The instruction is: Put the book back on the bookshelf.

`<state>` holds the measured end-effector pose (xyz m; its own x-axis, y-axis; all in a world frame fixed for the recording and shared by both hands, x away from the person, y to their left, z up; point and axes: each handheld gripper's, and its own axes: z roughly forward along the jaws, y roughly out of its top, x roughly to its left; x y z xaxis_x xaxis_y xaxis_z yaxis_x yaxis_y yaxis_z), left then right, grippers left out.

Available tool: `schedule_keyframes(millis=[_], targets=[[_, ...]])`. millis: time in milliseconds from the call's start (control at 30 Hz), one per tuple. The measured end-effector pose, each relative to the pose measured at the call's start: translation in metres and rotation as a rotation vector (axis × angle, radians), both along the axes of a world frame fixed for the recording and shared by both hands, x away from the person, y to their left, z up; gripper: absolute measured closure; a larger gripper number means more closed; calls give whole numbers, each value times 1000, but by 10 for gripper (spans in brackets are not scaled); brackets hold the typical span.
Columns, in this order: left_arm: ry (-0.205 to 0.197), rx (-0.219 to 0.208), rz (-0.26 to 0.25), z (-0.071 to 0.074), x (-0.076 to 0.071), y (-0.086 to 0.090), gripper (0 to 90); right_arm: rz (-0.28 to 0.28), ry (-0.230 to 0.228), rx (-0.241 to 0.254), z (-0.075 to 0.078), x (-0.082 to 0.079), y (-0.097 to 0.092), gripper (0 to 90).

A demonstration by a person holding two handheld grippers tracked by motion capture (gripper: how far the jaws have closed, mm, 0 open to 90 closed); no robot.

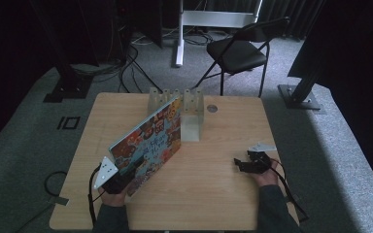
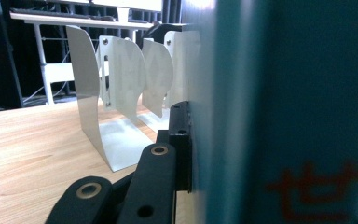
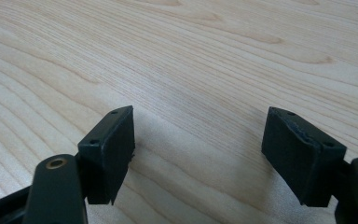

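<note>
From above, the left tongs (image 1: 119,177) clamp the picture book (image 1: 148,143) by its near corner, tilted up toward the bookends (image 1: 182,104). Left gripper view: teal spine (image 2: 242,112) pinched, probably for shelving. Right gripper view: right tongs (image 3: 198,158) gape wide over bare tabletop (image 3: 191,56).

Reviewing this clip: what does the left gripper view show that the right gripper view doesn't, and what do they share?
Left gripper view alone: the left gripper shut on the teal-spined picture book, with the white metal bookends standing beyond. Right gripper view alone: the right gripper, jaws open with nothing between them, over bare wood. Both share the light wooden table and black jaws rising from below.
</note>
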<state>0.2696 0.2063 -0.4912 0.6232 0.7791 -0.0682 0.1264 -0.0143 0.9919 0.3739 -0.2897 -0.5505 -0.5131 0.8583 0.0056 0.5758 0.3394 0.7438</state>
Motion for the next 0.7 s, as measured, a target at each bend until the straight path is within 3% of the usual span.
schedule_keyframes(millis=[700], targets=[[12,-20,64,7,0,2,810,0,-1,-1,0,0,0,253]])
